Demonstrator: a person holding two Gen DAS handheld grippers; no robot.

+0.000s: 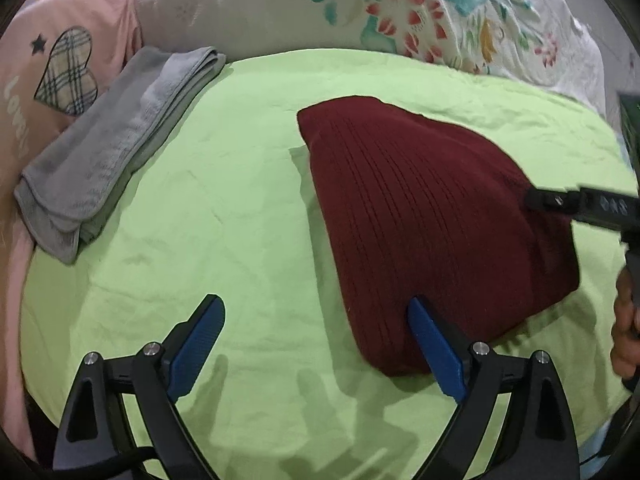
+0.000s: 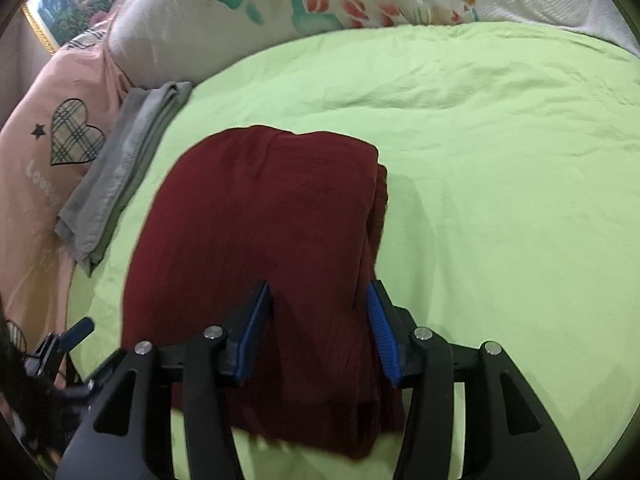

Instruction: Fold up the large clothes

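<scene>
A dark red ribbed knit garment [image 1: 432, 216] lies folded into a compact bundle on the green bedsheet [image 1: 224, 208]. My left gripper [image 1: 316, 316] is open and empty, its right pad next to the bundle's near left edge. The garment also shows in the right wrist view [image 2: 256, 220]. My right gripper [image 2: 318, 300] is open with its two blue pads astride the bundle's near right part, the cloth between them but not pinched. The right gripper shows in the left wrist view [image 1: 560, 200] at the bundle's right edge.
A folded grey towel [image 1: 108, 152] lies at the left of the sheet, also in the right wrist view [image 2: 120, 172]. A pink pillow with a plaid heart [image 1: 60, 72] and a floral quilt [image 1: 400, 12] border the far side. Bare green sheet [image 2: 500, 160] spreads to the right.
</scene>
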